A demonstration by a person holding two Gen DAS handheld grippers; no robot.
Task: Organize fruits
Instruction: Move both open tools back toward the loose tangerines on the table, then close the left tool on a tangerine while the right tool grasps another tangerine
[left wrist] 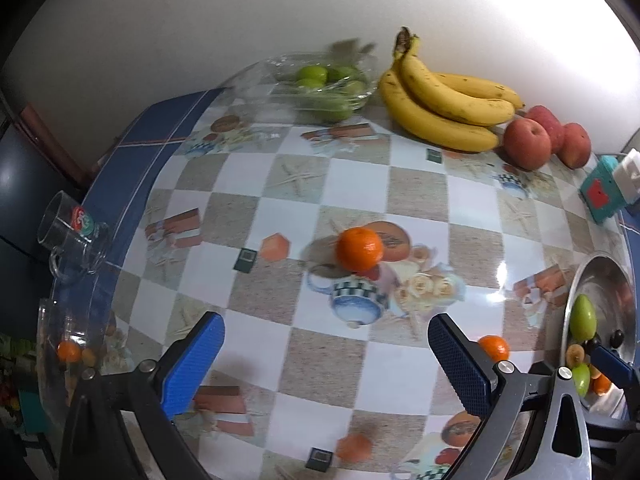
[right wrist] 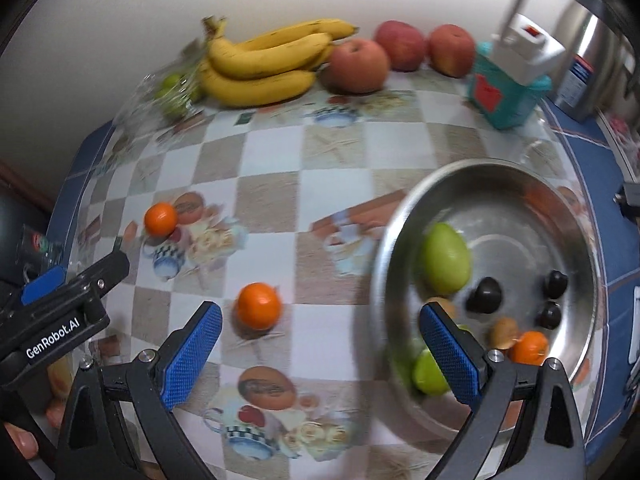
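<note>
On the table (left wrist: 352,184), which is wearing a glossy checkered cloth printed with teapots and starfish, two small orange tangerines are lying loose: one (left wrist: 359,249) is sitting straight ahead of the left gripper (left wrist: 326,360), beyond its fingertips, and the other (right wrist: 259,305) is resting just beyond the right gripper (right wrist: 320,350), nearer its left finger. Both grippers are hanging above the cloth with their blue-padded fingers spread wide and nothing between them. To the right, a round stainless-steel bowl (right wrist: 400,216) is holding two green pear-shaped fruits (right wrist: 444,258), three dark plum-like fruits (right wrist: 485,295), a couple of small brown fruits (right wrist: 505,332) and one more tangerine (right wrist: 530,347) (motion blur is softening that side of the right wrist view). Along the wall at the back, a bunch of yellow bananas (left wrist: 444,100) is lying beside three red apples (left wrist: 527,143), with a clear plastic container of green fruits (left wrist: 326,86) to the left of the bananas. A teal box (right wrist: 505,98) carrying a white plug-like block is standing near the apples. At the left edge of the table, a clear glass mug (left wrist: 74,232) and a clear glass bowl (left wrist: 52,344) with orange fruit inside are showing in the left wrist view.
</note>
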